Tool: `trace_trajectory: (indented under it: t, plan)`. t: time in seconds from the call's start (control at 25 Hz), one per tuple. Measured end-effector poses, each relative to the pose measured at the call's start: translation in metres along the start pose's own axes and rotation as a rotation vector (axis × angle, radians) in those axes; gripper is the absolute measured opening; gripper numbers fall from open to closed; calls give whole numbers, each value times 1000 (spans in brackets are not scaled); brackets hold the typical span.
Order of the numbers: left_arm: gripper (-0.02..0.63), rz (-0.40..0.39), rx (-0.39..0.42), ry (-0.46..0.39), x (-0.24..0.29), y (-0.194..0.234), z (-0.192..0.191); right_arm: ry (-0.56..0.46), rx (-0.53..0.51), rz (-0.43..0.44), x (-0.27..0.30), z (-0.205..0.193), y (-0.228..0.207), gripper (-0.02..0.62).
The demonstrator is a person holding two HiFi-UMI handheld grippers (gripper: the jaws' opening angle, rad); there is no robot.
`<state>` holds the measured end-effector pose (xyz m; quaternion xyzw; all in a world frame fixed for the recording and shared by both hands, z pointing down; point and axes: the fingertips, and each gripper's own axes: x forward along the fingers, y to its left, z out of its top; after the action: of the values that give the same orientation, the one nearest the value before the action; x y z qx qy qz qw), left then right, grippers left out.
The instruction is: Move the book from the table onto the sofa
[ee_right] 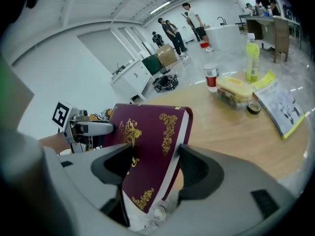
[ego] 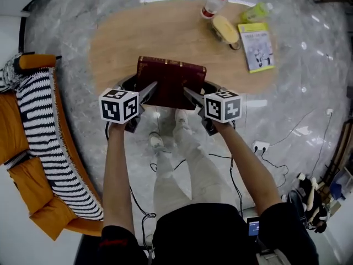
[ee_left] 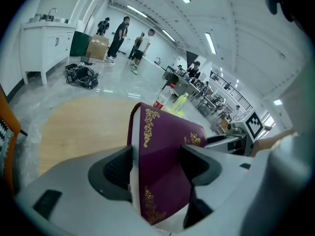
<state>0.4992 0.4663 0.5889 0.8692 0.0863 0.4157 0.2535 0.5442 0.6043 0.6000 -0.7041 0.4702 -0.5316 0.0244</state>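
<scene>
Left gripper and right gripper are both clamped on the burgundy book, 1 on each side of it. We hold it between them in the air over the near edge of the wooden table.

In the left gripper view, the left gripper has its jaws wide apart with the book filling the gap. 1 pad presses the gold-ornamented cover and the other presses the opposite side, where white page edges show.

In the right gripper view, our right gripper has the same hold, its jaws spread wide and closed on the tilted book. Each gripper view also catches the other gripper's marker cube beyond the book.

The orange sofa, draped with a black-and-white striped throw, sits at the left of the head view, well apart from the book. On the table's far right are a red-capped bottle, a yellow-green bottle, a yellow container and a booklet. People stand in the background of both gripper views.
</scene>
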Motion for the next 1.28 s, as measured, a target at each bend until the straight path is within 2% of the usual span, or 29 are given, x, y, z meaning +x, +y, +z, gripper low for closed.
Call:
trace_trajectory:
  t: [0.48, 0.84, 1.08, 1.28]
  plan:
    - [319, 73, 43, -154, -101, -53, 55, -64, -144, 40, -74, 61, 76, 310]
    - [319, 157, 0, -289, -185, -80, 84, -88, -298, 94, -117, 108, 147, 310]
    - [319, 215, -30, -378, -230, -88, 80, -86, -416, 129, -131, 120, 189, 310]
    - [319, 283, -20, -474, -279, -105, 84, -112, -486, 187, -153, 129, 231, 310]
